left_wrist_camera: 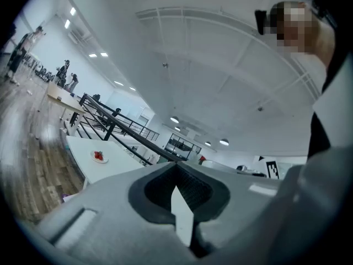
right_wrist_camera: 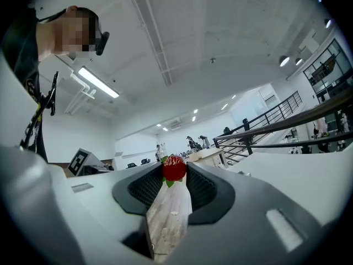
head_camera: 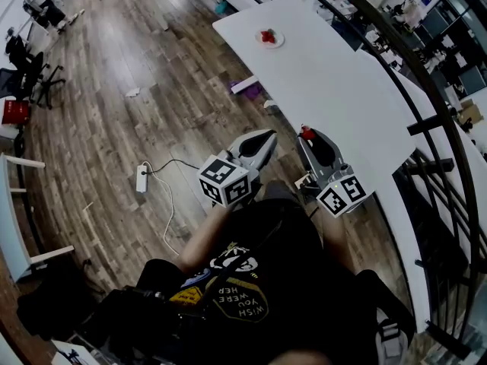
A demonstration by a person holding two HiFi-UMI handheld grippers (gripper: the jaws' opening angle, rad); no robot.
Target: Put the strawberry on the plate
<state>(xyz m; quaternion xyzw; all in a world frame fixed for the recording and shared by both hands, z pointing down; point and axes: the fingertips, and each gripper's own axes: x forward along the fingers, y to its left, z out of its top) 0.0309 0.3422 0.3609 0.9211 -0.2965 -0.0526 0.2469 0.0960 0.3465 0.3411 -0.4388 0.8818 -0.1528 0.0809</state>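
Note:
My right gripper (head_camera: 307, 138) is held close to my body beside the near end of the long white table (head_camera: 335, 90), shut on a red strawberry (head_camera: 307, 133) at its fingertips. The right gripper view shows that strawberry (right_wrist_camera: 174, 169) with green leaves, pinched between the two pads. A small white plate (head_camera: 268, 39) sits at the table's far end with a red strawberry-like thing on it; the left gripper view also shows this plate (left_wrist_camera: 99, 157). My left gripper (head_camera: 269, 136) hangs over the wooden floor, left of the right one, shut and holding nothing.
A black railing (head_camera: 426, 82) runs along the table's far side. On the wooden floor lie a white power strip (head_camera: 141, 178) with its cable and a purple and white item (head_camera: 245, 86) by the table's edge. Office chairs (head_camera: 30, 74) stand at the far left.

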